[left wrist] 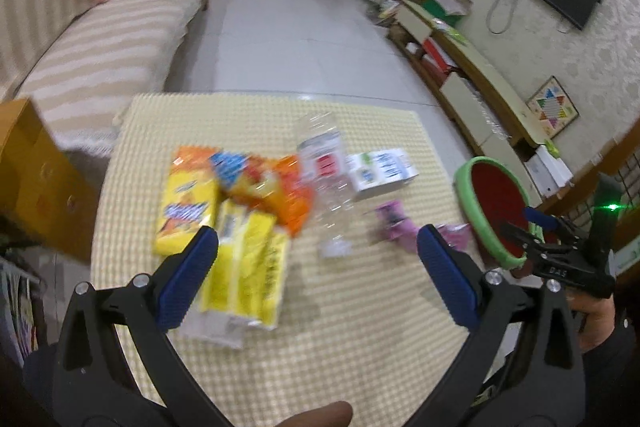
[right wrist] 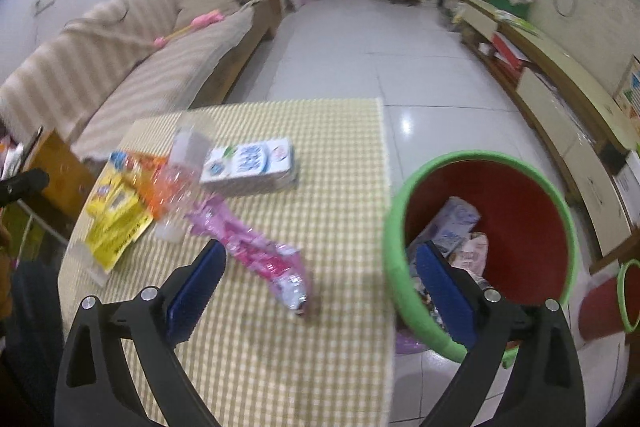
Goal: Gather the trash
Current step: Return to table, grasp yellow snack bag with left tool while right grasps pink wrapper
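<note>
Trash lies on a yellow checked tablecloth [left wrist: 360, 307]: yellow and orange snack bags [left wrist: 240, 227], a clear plastic bottle [left wrist: 332, 187], a white and blue carton [left wrist: 380, 171] and a pink wrapper [right wrist: 260, 255]. My left gripper [left wrist: 318, 239] hangs open above the near edge, with nothing between its blue pads. My right gripper [right wrist: 320, 259] is also open and empty, its left finger over the table and its right finger [right wrist: 444, 287] in front of the bin. The bin [right wrist: 400, 227] is green-rimmed and red inside, and holds a carton and wrappers. The bin also shows at the right of the left wrist view as a green rim [left wrist: 472, 219], with my right gripper beside it.
A striped sofa [left wrist: 100, 47] runs along the left, with a pink toy on it. A low TV cabinet [left wrist: 472, 75] lines the right wall. White tiled floor [right wrist: 360, 47] stretches ahead beyond the table. A wooden box [left wrist: 36, 179] stands at the table's left.
</note>
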